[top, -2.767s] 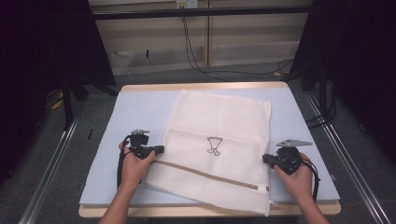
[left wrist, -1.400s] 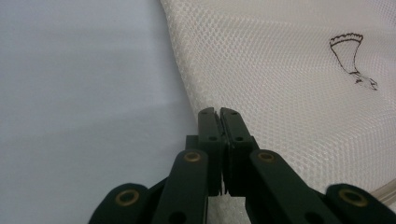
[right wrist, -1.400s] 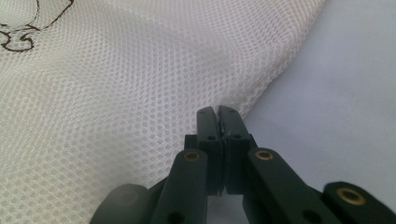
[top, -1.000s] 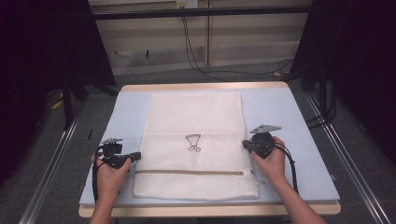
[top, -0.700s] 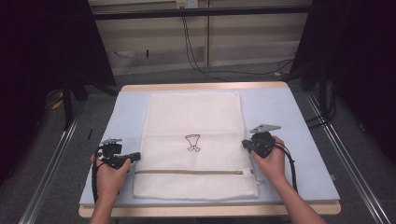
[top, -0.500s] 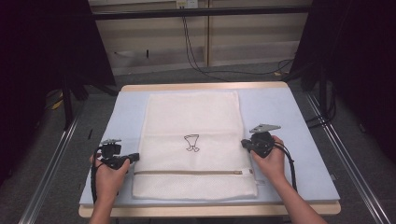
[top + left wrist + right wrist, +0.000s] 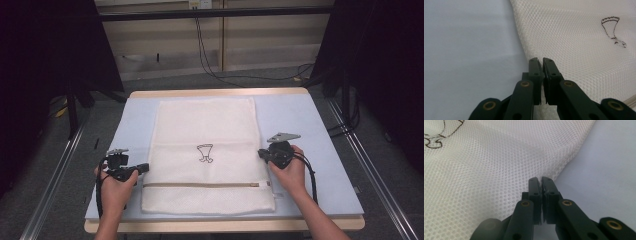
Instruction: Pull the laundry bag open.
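a: how does the left tool [image 7: 540,60] stand?

b: its two black jaws are pressed almost together, a thin slit between them, right at the left edge of the white mesh bag [image 7: 574,42]. whether a bit of mesh is nipped between the tips, i cannot tell.

a: and the right tool [image 7: 541,179]?

b: the same, jaws drawn close at the bag's right edge, where the mesh rises in a soft fold beside the tips. no cloth shows plainly between them.

a: where do they sit on the worktop [image 7: 320,130]?

b: in the high view the left tool [image 7: 145,167] is at the bag's left side, held in the left hand [image 7: 116,186], and the right tool [image 7: 261,153] is at its right side, in the right hand [image 7: 291,170], a little farther from the near edge.

a: and the bag itself?

b: the bag [image 7: 207,125] lies flat in the middle of the pale blue worktop, long side running near to far. a small dark drawing [image 7: 205,152] sits near its centre, and a tan zip strip [image 7: 200,185] crosses it left to right close to the near end.
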The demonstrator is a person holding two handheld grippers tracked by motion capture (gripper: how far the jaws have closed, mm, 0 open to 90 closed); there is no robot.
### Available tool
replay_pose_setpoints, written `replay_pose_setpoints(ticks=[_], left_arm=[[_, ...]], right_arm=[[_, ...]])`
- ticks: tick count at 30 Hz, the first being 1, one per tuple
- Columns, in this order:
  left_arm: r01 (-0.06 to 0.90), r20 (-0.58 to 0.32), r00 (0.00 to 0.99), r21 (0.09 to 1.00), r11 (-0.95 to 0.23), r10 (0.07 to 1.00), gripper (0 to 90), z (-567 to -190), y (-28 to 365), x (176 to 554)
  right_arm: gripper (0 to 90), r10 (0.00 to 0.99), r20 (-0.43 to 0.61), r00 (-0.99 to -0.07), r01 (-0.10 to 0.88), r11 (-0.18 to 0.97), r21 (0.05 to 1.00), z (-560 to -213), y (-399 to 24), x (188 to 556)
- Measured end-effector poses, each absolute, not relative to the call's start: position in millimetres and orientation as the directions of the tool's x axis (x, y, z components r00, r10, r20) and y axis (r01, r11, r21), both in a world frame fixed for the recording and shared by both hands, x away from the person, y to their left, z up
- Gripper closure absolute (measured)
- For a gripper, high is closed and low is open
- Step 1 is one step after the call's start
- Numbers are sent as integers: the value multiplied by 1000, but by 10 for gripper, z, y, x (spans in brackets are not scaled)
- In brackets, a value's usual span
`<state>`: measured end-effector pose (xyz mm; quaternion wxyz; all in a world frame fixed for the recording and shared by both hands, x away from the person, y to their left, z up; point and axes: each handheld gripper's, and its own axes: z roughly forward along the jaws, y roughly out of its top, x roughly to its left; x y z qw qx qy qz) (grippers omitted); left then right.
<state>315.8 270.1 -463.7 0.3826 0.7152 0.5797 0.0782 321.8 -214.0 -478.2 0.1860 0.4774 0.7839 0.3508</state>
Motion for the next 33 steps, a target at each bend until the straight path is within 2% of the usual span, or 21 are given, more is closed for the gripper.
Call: replay_pose_setpoints(ticks=[4,8,12,17,20,28,33], left_arm=[[740,-323,310,673,-14,894,775,-4579,2700,3144],[718,-295,332,695,-37,896,691,-4486,2696,3127],[713,-338,402,699,-59,851,622,-4427,2597,3123],[701,-364,472,707,-92,803,552,-4380,2427,3132],[694,-367,495,712,-105,787,494,-4363,2332,3138],[679,-375,570,717,-161,731,327,-4336,2044,3158],[688,-414,595,705,-170,689,273,-4338,1861,3172]], right_arm=[[808,879,57,-474,607,279,744,-4734,-2175,3191],[801,874,53,-483,599,286,748,-4699,-2200,3146],[777,860,38,-510,570,304,763,-4655,-2227,3088],[820,844,31,-536,529,307,791,-4596,-2247,3002],[900,830,-14,-558,482,337,809,-4582,-2237,2913],[900,809,31,-587,490,325,809,-4578,-2234,2751],[900,807,39,-589,486,315,815,-4595,-2269,2673]])
